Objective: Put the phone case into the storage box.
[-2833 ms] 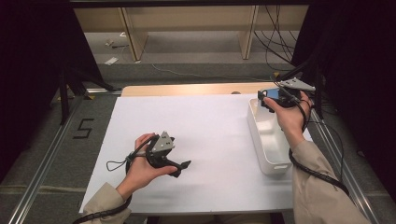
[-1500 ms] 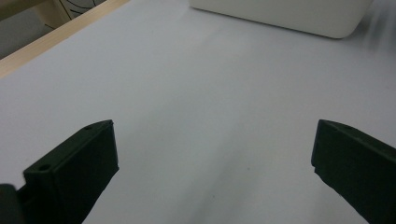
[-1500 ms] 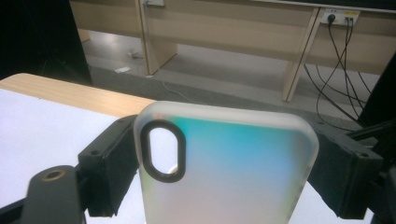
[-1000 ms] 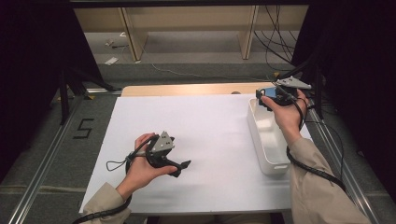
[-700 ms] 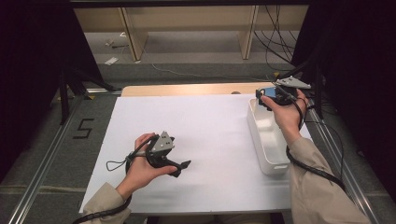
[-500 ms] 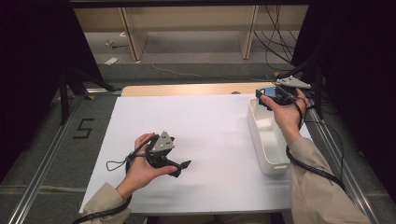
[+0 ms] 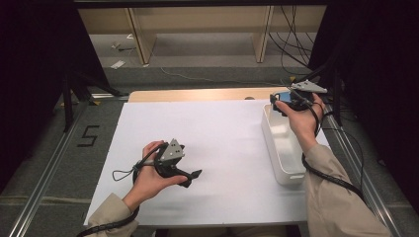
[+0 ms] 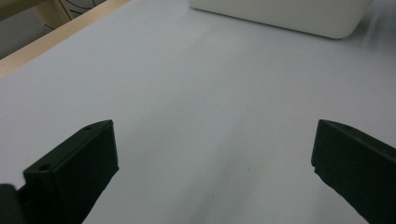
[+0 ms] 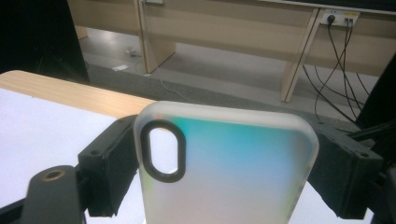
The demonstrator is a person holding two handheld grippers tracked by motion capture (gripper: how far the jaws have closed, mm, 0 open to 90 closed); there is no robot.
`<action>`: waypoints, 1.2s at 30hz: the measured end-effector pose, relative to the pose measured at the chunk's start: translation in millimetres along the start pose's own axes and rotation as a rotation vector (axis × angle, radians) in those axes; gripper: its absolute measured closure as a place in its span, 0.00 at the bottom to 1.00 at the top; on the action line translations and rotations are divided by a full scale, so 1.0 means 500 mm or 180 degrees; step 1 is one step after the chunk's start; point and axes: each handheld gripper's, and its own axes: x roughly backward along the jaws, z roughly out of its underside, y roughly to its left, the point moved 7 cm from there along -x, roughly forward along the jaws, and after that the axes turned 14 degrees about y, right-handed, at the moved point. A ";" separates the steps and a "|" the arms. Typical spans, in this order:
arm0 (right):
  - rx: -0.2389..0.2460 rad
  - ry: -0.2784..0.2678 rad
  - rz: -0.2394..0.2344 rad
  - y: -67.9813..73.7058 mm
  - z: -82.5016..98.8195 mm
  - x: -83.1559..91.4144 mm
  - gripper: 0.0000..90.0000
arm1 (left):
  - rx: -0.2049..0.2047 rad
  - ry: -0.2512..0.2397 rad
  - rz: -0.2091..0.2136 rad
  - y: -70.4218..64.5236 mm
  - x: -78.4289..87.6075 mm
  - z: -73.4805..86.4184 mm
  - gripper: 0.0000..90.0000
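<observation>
My right gripper [image 7: 279, 101] is held up over the far end of a white bin [image 7: 278, 150] at the table's right side. It is shut on a translucent phone case [image 9: 224, 163] with a teal-to-white tint and an oval camera cutout; both black pads press its sides. In the high view the phone case [image 7: 281, 96] shows as a small blue patch between the jaws. My left gripper [image 7: 193, 177] rests low on the white tabletop near the front left. Its jaws stand wide apart over bare table, with nothing between the fingers [image 8: 74, 172].
The white sheet [image 7: 217, 143] covers most of the table, with a wooden strip [image 7: 197, 95] along its far edge. Beyond are wooden shelf legs and cables on the floor. The bin [image 8: 285, 14] appears at the top of the left gripper view.
None of note; both hands stay where they were, the right one holding the case over the bin.
</observation>
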 end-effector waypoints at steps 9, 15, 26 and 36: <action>0.0006 0.0004 0.0008 0.000 0.000 -0.004 0.20 | 0.0003 0.0004 0.0003 0.000 -0.001 0.001 0.00; 0.0011 0.0010 0.0017 -0.001 0.000 -0.008 0.20 | 0.0008 0.0003 0.0008 0.000 -0.001 0.001 0.00; 0.0014 0.0009 0.0020 -0.002 0.000 -0.012 0.20 | 0.0009 -0.0001 0.0011 0.001 -0.001 0.001 0.00; 0.0020 0.0014 0.0032 -0.004 -0.001 -0.015 0.20 | 0.0015 -0.0005 0.0014 0.000 -0.002 0.001 0.00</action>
